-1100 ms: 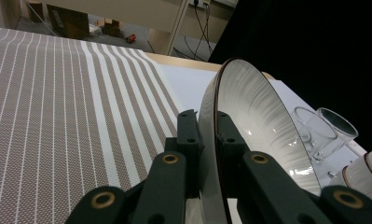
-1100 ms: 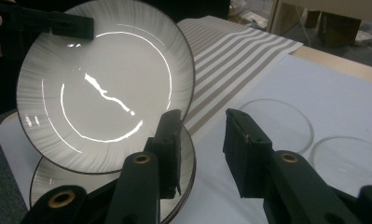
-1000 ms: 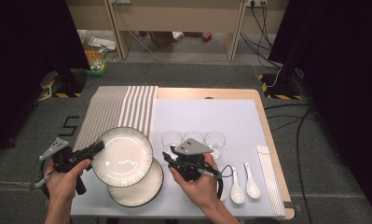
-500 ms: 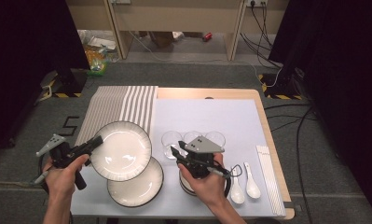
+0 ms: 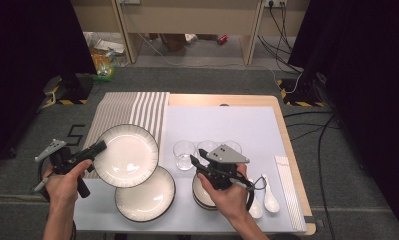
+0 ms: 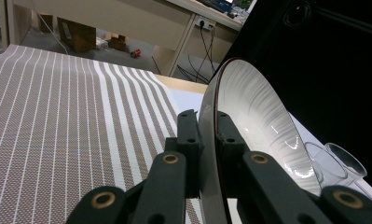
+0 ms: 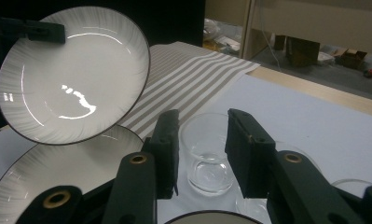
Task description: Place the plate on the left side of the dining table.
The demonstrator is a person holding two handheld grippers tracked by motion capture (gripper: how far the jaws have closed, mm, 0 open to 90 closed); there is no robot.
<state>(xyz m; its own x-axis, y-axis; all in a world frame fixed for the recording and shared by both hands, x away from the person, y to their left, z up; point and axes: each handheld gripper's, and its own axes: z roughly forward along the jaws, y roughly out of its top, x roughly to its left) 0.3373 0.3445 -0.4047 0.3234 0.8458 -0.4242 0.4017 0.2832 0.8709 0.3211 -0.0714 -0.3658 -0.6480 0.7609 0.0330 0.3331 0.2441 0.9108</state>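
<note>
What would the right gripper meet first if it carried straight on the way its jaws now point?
Most likely the clear drinking glass: the right gripper has open jaws framing it, not yet touching. Depth is hard to judge.

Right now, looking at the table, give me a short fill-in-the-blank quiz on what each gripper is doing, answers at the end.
1. The left gripper is shut on the rim of a white ____.
2. That raised plate hangs over a second plate lying on the ____ mat.
3. The right gripper, fingers apart, points at a clear ____.
4. Beside the pale mat lies a ____ cloth.

Missing words: plate; pale; glass; striped
</note>
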